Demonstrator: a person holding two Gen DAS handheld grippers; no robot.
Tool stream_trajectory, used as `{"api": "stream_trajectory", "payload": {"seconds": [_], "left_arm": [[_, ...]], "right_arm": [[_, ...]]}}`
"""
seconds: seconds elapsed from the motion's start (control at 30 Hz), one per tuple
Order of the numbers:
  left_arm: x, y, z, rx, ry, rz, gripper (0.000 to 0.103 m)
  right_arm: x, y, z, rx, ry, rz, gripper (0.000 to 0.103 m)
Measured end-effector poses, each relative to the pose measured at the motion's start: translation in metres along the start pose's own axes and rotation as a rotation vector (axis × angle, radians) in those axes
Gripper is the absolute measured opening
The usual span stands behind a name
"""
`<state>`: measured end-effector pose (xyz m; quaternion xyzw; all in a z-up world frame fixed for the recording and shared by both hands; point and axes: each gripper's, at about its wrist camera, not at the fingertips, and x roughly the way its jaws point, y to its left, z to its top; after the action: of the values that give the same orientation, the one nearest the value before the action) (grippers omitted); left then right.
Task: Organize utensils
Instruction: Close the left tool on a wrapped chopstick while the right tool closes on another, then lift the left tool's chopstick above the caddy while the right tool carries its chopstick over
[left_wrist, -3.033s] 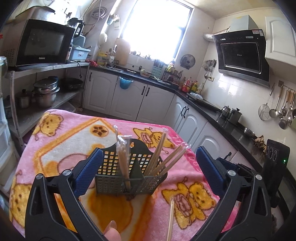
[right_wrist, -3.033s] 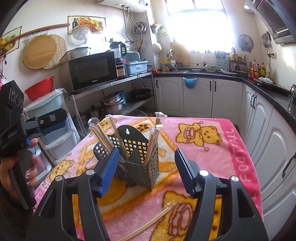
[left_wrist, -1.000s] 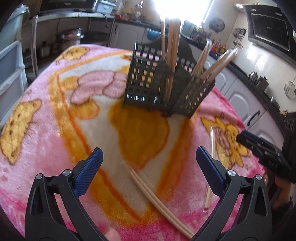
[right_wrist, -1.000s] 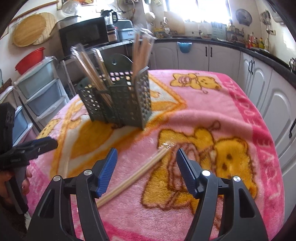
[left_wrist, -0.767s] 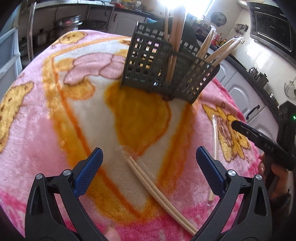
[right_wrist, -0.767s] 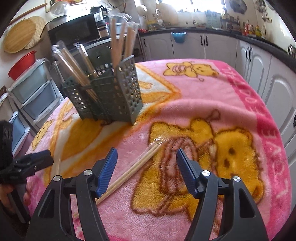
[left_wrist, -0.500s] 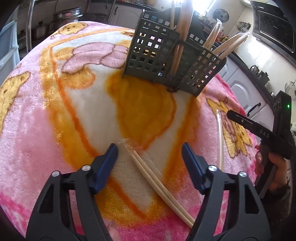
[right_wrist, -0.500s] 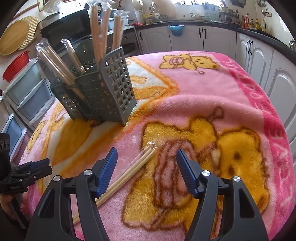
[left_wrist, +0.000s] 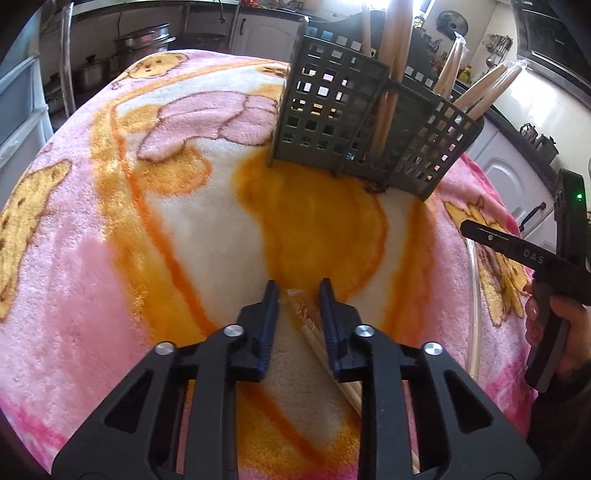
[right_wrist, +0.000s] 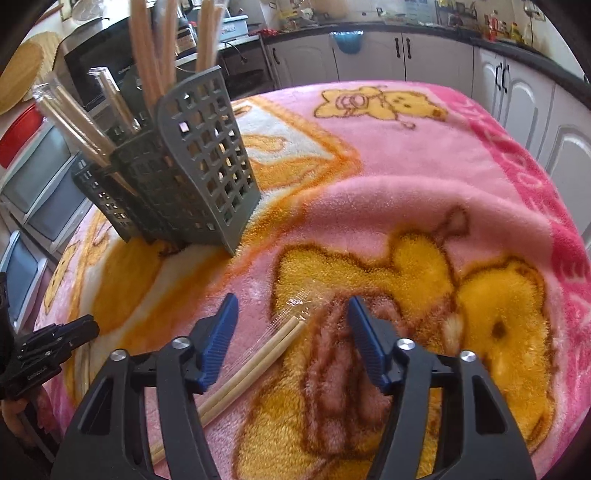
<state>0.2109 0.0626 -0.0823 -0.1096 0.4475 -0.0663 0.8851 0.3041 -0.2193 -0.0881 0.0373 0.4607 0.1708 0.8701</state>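
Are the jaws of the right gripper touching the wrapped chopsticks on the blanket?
Apart. The right wrist view shows the right gripper open, with pink blanket visible between each jaw and the wrapped chopsticks.

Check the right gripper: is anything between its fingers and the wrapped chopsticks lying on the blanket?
Nothing visible. The right gripper is open and straddles the tip of the wrapped chopsticks on the blanket; the utensil basket stands apart, farther back and left.

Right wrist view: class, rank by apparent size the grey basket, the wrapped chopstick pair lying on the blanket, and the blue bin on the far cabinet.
1. Grey basket, though nearness inflates it.
2. Chopstick pair, partly hidden by the right tool.
3. Blue bin, far away, so unsure.
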Motion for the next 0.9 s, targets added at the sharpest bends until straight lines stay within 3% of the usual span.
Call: {"api": "stream_trajectory", "payload": {"seconds": [0.1,0.2,0.27,0.37,0.9], "left_arm": [[0.0,0.006,0.0,-0.022,-0.001,-0.015,0.007],[0.0,0.009,0.001,-0.032,0.0,-0.028,0.006],[-0.001,0.011,0.002,-0.042,-0.002,-0.036,0.005],[-0.005,0.012,0.003,-0.052,-0.012,-0.052,0.003],[-0.087,-0.029,0.038,0.057,-0.209,-0.162,0.003]], "right_arm": [[0.004,-0.001,0.003,0.013,0.001,-0.009,0.05],[0.006,0.002,0.004,-0.002,0.007,-0.044,0.039],[0.006,0.005,0.004,-0.027,0.006,-0.058,0.02],[0.003,0.006,0.003,-0.032,0.0,-0.025,0.007],[-0.117,0.047,0.012,-0.114,-0.278,0.119,0.005]]}}
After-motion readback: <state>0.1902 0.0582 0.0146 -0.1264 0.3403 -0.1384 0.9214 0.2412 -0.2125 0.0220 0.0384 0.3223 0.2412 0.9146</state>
